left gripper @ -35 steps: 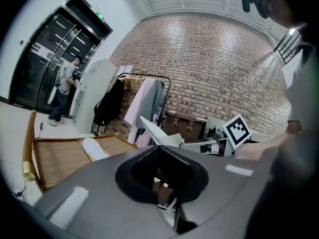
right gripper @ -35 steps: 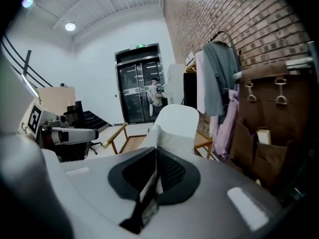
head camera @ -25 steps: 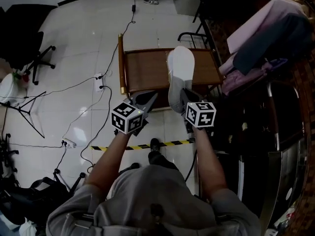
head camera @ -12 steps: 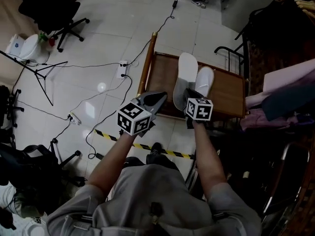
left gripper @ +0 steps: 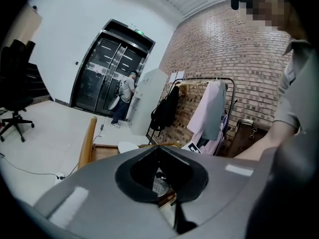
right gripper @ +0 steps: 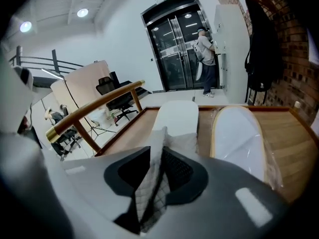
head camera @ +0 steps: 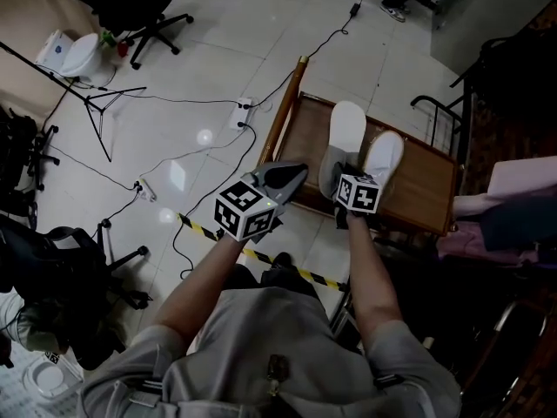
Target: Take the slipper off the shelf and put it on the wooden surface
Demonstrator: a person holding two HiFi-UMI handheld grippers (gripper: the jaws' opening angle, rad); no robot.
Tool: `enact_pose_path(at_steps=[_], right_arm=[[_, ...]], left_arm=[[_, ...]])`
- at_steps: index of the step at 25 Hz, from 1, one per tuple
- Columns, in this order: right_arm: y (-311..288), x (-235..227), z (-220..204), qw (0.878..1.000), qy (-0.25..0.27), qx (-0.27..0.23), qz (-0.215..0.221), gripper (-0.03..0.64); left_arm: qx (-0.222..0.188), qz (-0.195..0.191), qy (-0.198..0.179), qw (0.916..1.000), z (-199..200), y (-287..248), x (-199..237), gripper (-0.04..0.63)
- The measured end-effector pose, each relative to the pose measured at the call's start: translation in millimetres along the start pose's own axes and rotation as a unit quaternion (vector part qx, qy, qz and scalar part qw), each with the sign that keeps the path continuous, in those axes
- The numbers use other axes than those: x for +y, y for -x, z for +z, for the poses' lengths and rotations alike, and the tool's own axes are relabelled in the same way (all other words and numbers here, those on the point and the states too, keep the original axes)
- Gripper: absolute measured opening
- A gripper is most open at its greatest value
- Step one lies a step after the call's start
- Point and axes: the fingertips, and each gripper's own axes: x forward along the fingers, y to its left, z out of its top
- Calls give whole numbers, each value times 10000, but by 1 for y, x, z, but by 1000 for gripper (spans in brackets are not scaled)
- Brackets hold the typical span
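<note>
Closest to the person's body, the left gripper [head camera: 291,174] hangs off the near edge of the wooden surface [head camera: 300,138]. Its tongs are clenched tip to tip on nothing, and it looks parked clear of the work.

Just beside it, the right gripper [head camera: 343,171] reaches over the same edge. A fold of the slipper's quilted upper stands between its jaws. The jaws are opening, though the fabric looks pinched between the pads for now. I judge this to be the letting-go.

Beyond the jaws, the slipper [right gripper: 177,116] lies flat on the wood, heel end toward the person and toe pointing away. It sits lengthwise, likely so the grip on the upper could set it down square. A second slipper [right gripper: 237,133] lies just beside it on the right, roughly parallel, so the two read as a pair. With the held one already resting on the boards, the task seems nearly done.

The surface is brown planking with a raised wooden rail [right gripper: 94,111] along its left side. Around it spreads a pale tiled floor crossed by cables, with a strip of yellow-and-black tape [head camera: 261,258] near the person's feet. An office chair [head camera: 139,7] stands well apart on the left. Farther off are dark glass doors [right gripper: 182,39] with a person [right gripper: 205,59] beside them. A brick wall carries a clothes rack [left gripper: 209,108] of hanging garments.
</note>
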Motion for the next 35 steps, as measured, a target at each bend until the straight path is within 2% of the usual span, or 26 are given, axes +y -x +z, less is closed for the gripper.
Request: enact_pose_path(at_steps=[2, 4, 9, 12, 13, 19, 25, 35], right_arm=[[3, 8, 8, 9999, -44, -60, 148, 101], [14, 12, 21, 9996, -11, -215, 177, 104], [70, 28, 74, 9942, 128, -1036, 243, 103], [113, 39, 108, 9858, 334, -1616, 304, 10], [127, 42, 116, 9829, 411, -1765, 342, -1], [200, 57, 146, 9651, 714, -2468, 509, -2], [245, 62, 139, 9584, 701, -2721, 502, -2], [258, 62, 126, 9587, 599, -2730, 523, -2]], left_arm=[[11, 25, -4, 10000, 2, 1, 3, -34], [6, 15, -27, 10000, 7, 1, 4, -34], [-110, -169, -157, 9997, 29, -4, -4, -32], [-172, -339, -244, 9990, 42, -9, -15, -32], [-185, -410, -272, 9986, 44, -12, -20, -32], [-172, -787, -520, 9954, 56, -26, -46, -32], [-157, -1095, -648, 9918, 63, -32, -78, -32], [-121, -1265, -767, 9889, 62, -33, -100, -32]])
